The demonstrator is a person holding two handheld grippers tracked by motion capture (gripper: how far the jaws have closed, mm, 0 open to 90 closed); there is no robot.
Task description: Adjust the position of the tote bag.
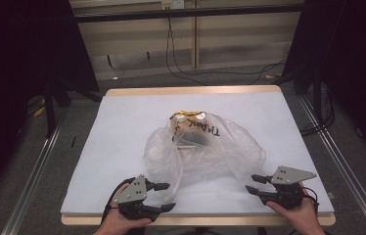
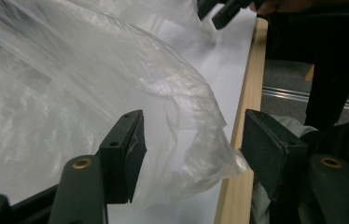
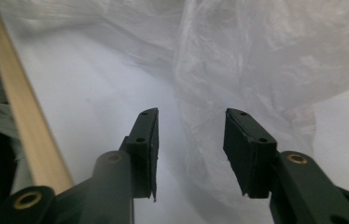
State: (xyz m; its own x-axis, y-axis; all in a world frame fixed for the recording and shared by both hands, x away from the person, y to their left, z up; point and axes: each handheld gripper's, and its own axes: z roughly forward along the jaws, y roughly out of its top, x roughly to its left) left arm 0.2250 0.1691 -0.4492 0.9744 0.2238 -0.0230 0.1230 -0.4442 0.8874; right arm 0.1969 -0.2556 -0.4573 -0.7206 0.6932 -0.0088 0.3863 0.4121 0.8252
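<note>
Clear plastic bag (image 1: 205, 149) lies crumpled at middle of tabletop (image 1: 122, 127), holding brownish item with yellow tie (image 1: 187, 123). Left gripper (image 1: 164, 196) fingers apart, bag's near edge between them. Right gripper (image 1: 253, 183) fingers apart, just short of bag fold. Step judged: pinch bag edges both sides. Advice: close on film only, lift evenly. Obstacle: wooden table edge (image 2: 252, 93) close; slippery film may slide out

A crumpled, translucent clear plastic bag (image 1: 205, 149) with black lettering lies slumped at the tabletop's centre, spreading toward 6 o'clock. Inside, toward 12 o'clock, sits a tan, yellow-trimmed object (image 1: 187, 128), blurred through the film.
</note>
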